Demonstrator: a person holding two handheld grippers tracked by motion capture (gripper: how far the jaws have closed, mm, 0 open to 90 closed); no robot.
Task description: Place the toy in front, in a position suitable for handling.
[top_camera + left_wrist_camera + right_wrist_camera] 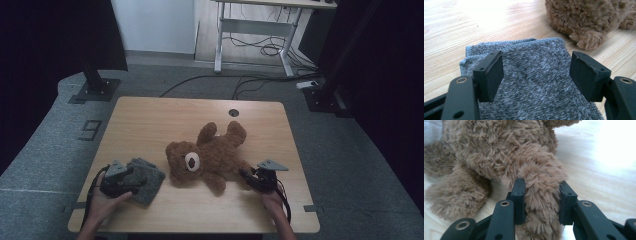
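The right gripper [248,176] has its jaws clamped on a limb of the bear [207,156], the fur bulging out between the two pads [519,195] in the right gripper view. The bear lies on its back at the middle of the table [150,120], head toward the near edge, far limbs toward the far edge. To do this well, the grip should stay deep on the limb, since plush squashes and can slip out of a shallow pinch. Any pull is best kept slow and level, so the whole body slides or lifts along instead of stretching at the seam.

The left gripper [131,176] rests with its jaws wide over the grey cloth [149,181], near the table's near left corner; the pads stand apart above the pile and press nothing. The cloth's edge lies just beside the bear's head, so a swing of the bear that way may drag it.

Open room lies toward the far left corner and along the right edge. The near edge is close to both hands, leaving little margin there.
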